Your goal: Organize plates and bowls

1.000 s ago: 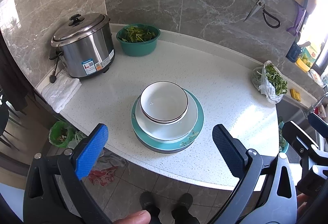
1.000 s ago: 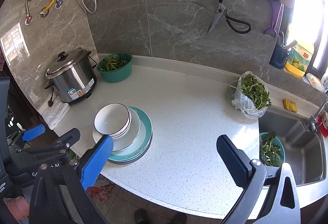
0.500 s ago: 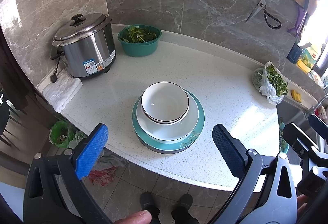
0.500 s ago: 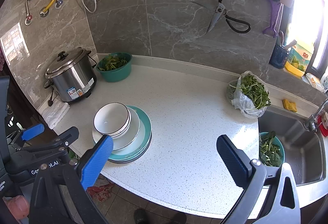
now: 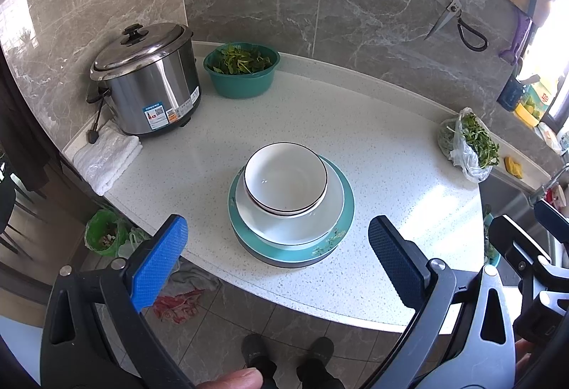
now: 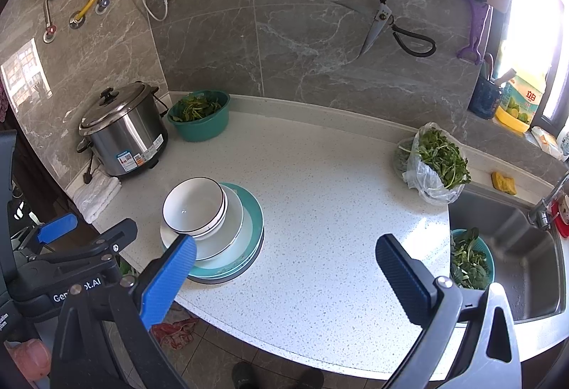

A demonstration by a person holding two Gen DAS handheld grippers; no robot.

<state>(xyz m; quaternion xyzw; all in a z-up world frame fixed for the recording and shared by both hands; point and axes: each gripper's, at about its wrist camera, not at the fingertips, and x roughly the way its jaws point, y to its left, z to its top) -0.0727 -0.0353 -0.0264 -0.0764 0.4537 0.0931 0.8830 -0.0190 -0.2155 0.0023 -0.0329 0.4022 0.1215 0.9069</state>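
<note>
A stack stands near the front edge of the white speckled counter (image 5: 373,147): white black-rimmed bowls (image 5: 285,182) nested on a white plate (image 5: 313,225) on a teal plate (image 5: 341,232), with a dark plate underneath. The stack also shows in the right wrist view: bowls (image 6: 193,206), teal plate (image 6: 254,222). My left gripper (image 5: 277,268) is open and empty, held back from the stack over the counter's front edge. My right gripper (image 6: 284,268) is open and empty, to the right of the stack.
A steel rice cooker (image 5: 145,83) and folded white towel (image 5: 106,158) stand at the left. A teal basin of greens (image 5: 242,70) is at the back. A bag of greens (image 6: 434,165) lies by the sink (image 6: 515,257). Scissors (image 6: 387,19) hang on the wall.
Both grippers have drawn back very slightly from the counter; the stack has not moved and both grippers remain open.
</note>
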